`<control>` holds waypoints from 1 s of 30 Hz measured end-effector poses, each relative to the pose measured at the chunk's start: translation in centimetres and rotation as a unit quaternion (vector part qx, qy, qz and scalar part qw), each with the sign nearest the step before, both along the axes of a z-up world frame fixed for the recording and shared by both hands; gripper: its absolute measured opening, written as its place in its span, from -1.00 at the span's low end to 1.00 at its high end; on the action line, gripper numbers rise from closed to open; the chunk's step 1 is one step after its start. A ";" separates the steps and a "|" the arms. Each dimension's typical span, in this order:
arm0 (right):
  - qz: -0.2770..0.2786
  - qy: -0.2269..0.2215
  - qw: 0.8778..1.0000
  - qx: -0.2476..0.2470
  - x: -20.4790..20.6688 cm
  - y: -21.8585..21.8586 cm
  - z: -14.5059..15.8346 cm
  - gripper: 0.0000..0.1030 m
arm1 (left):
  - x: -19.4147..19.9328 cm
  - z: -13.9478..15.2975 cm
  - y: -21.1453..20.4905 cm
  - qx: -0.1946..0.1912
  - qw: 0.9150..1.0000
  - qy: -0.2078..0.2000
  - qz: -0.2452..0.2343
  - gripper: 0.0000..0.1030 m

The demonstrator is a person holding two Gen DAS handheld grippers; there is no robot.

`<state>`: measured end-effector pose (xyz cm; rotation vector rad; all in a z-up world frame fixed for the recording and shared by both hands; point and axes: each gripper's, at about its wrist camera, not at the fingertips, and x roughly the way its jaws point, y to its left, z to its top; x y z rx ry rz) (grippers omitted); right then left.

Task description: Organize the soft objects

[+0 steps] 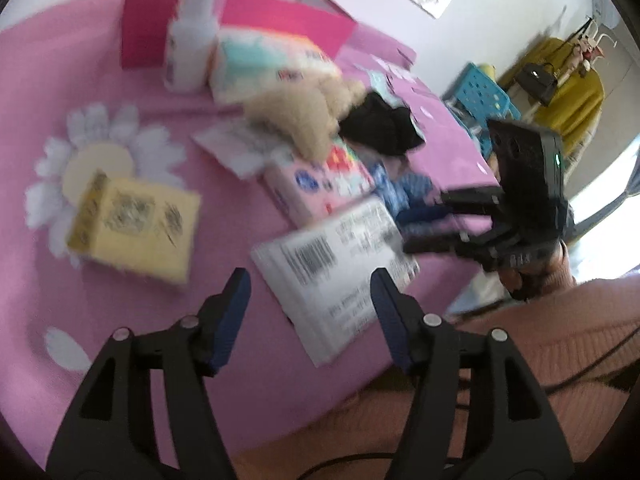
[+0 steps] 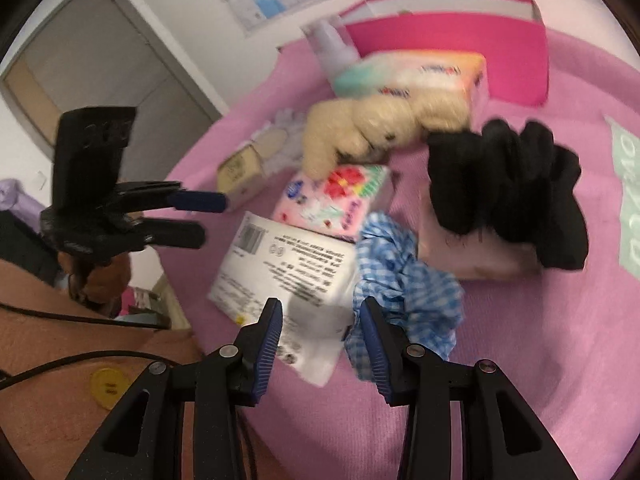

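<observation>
Left wrist view, gripper: the left gripper (image 1: 310, 308) stands with its jaws apart and nothing between the pads, above the near edge of the pink bed cover (image 1: 48, 80).
Left wrist view, soft things: the beige plush toy (image 1: 308, 120) and the black cloth bundle (image 1: 380, 126) lie far right, touching; the blue checked fabric (image 1: 404, 192) lies just beyond the flat white plastic pack with a barcode (image 1: 332, 272).
Left wrist view, risk: the white pack lies directly ahead of the jaws, so a closing grip could take that pack instead of a soft item. The picture is blurred, which makes aiming uncertain.
Right wrist view, gripper: the right gripper (image 2: 320, 332) is also parted and empty, its right pad just beside the blue checked fabric (image 2: 404, 280).
Right wrist view, neighbours: the white pack (image 2: 280, 272) touches the fabric on the left; the pink flowered tissue pack (image 2: 336, 200) lies beyond it, under the plush toy's (image 2: 360, 132) limb.
Right wrist view, risk: a grip here may pinch the pack corner with the cloth, or catch only a loose fold that slips out.
Right wrist view, crowding: the left gripper (image 2: 200, 216) hovers near, left; both reaching for the same pile could collide.
</observation>
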<state>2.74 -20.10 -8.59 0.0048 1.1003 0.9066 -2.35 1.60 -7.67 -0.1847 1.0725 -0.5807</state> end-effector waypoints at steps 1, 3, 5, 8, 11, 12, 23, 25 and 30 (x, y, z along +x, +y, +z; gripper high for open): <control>-0.004 0.001 1.000 -0.003 0.0 0.1 -0.2 -0.20 | -0.2 -0.4 -0.4 0.001 1.000 0.008 -0.006 0.22; -0.010 0.003 1.000 0.003 0.2 0.2 -0.1 -0.15 | -0.4 -1.2 -1.2 0.012 1.000 0.021 -0.019 0.22; -0.010 0.004 1.000 0.005 0.2 0.4 -0.1 -0.10 | -0.6 -1.1 -1.6 0.016 0.999 0.014 -0.024 0.22; -0.012 -0.006 1.000 -0.003 -0.1 0.8 -0.1 -0.07 | -0.4 -1.1 -1.9 0.012 1.000 0.015 -0.025 0.23; -0.019 -0.012 1.000 0.010 -0.3 0.9 0.7 -0.07 | -0.4 -1.2 -1.7 0.007 1.000 0.016 -0.022 0.22; -0.022 -0.018 0.999 0.021 -0.6 0.4 1.3 -0.07 | -0.4 -1.2 -1.6 0.004 1.000 0.016 -0.021 0.22; -0.057 0.031 0.997 0.048 -3.3 -1.2 -0.6 -0.09 | -1.1 -1.3 -1.9 0.002 0.999 0.011 -0.038 0.22; -0.067 0.019 0.996 0.056 -3.0 -0.7 -0.8 -0.08 | -1.3 -1.4 -2.1 -0.004 0.999 0.012 -0.038 0.22; -0.063 0.020 0.995 0.078 -2.3 1.3 -0.9 -0.05 | -1.7 -1.1 -1.9 -0.006 1.000 0.008 -0.021 0.22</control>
